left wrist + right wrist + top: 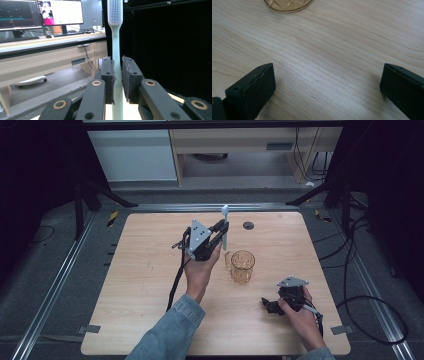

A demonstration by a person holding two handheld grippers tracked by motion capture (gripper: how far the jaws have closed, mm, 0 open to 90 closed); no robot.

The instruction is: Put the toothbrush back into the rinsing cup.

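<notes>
1. Near the centre of the high view, the left gripper is raised above the wooden table, pinching a pale toothbrush by its handle.
2. The toothbrush stands upright, its bristled head at the top of the left gripper view, well above the pads.
3. An amber glass mug stands on the table just right of centre, below the toothbrush.
4. The right gripper rests low at lower right, jaws spread wide, nothing between them.
</notes>
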